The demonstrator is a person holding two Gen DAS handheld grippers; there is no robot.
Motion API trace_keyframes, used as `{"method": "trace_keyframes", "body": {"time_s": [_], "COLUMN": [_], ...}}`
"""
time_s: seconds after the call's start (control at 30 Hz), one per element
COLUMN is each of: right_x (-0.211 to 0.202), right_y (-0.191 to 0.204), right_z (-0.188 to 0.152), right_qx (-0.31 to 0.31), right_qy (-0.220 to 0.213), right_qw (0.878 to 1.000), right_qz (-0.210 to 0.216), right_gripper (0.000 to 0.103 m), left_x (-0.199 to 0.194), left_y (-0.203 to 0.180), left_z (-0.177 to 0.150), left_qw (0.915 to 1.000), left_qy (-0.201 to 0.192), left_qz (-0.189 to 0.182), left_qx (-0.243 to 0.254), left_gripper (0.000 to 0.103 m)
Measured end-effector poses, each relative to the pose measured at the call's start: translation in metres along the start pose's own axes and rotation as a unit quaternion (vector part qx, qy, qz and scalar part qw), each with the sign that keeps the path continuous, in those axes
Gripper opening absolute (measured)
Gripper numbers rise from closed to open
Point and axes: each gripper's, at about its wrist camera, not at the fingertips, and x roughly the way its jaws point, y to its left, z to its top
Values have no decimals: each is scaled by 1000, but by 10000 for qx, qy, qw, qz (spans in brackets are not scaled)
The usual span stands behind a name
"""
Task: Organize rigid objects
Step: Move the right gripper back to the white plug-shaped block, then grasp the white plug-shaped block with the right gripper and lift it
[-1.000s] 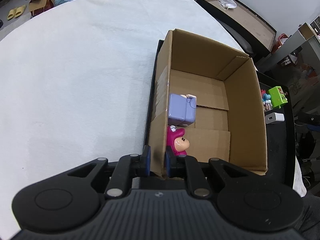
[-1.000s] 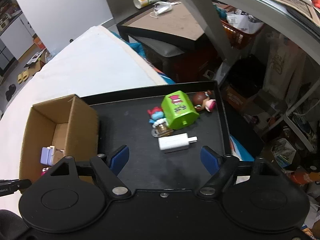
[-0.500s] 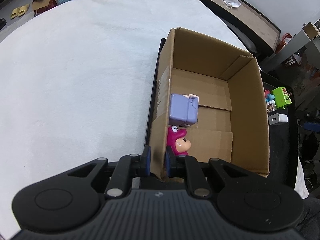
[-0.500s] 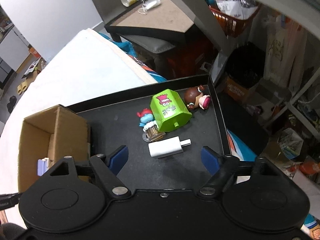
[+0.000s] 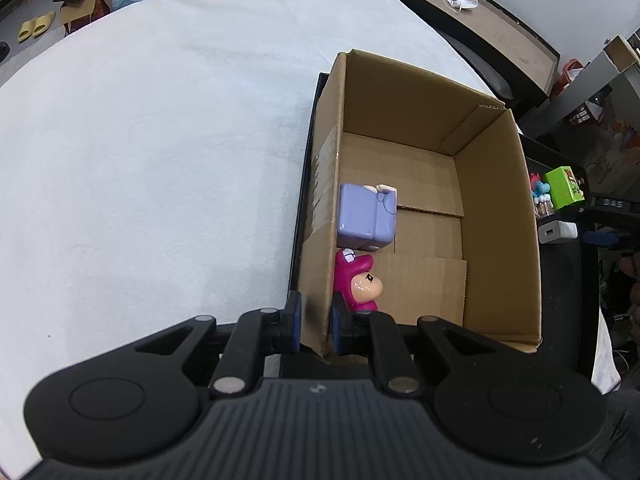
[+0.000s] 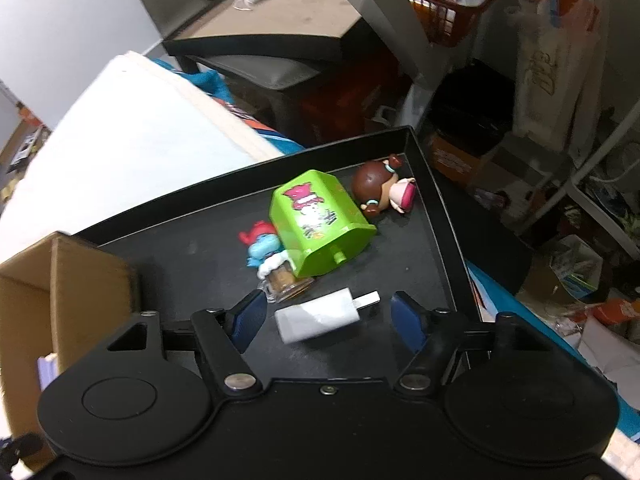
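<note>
My left gripper (image 5: 315,322) is shut on the near left wall of the cardboard box (image 5: 496,216), one pad on each side of the wall. Inside the box lie a lilac block toy (image 5: 366,218) and a pink figure (image 5: 358,280). My right gripper (image 6: 328,316) hangs low over the black tray (image 6: 436,216), its jaws closing around the white USB charger (image 6: 320,316) that lies between them; the pads do not touch it. Beyond it lie a blue-and-red figure (image 6: 262,246), a green box toy (image 6: 320,220) and a brown-haired doll (image 6: 380,192).
The tray and box rest on a white cloth-covered table (image 5: 160,140). A dark side table (image 6: 280,28) with a cup and a face mask stands beyond. Cluttered shelves and a red basket (image 6: 448,4) fill the right side.
My right gripper has dropped toward the tray and its jaws have narrowed around the white charger. The left gripper keeps its hold on the box wall and stays still.
</note>
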Motion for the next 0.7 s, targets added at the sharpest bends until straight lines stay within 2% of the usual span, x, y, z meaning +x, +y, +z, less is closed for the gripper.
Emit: {"method": "trace_keyframes", "body": {"time_s": [0.23,0.47,0.57,0.63,0.7], "right_x": [17,18,19,20,19], "right_y": [6,7,8,7,8], "right_z": [-2,-11,-13,-15,-17], "right_qx": [76,35,-52,-87,-220], "right_qy": [232,329,382,434,472], "right_qw": [9994,9992,9989,9986,9981], "right_qz": [-262,-243,-249,-287,-320], "right_gripper": [57,49,38,26,21], "left_x": [-2,-3,-3,-4,-4], "left_y": [2,3,3,4,4], "left_z": [0,0,0,0,0], "left_qw": [10000,10000,10000,9999,9999], "left_qy": [-19,-24,-26,-22,-17], "left_qz": [-38,-83,-92,-108,-112], "left_qx": [-20,-30,-18,-32,-38], "left_gripper": [14,14,14,14,14]}}
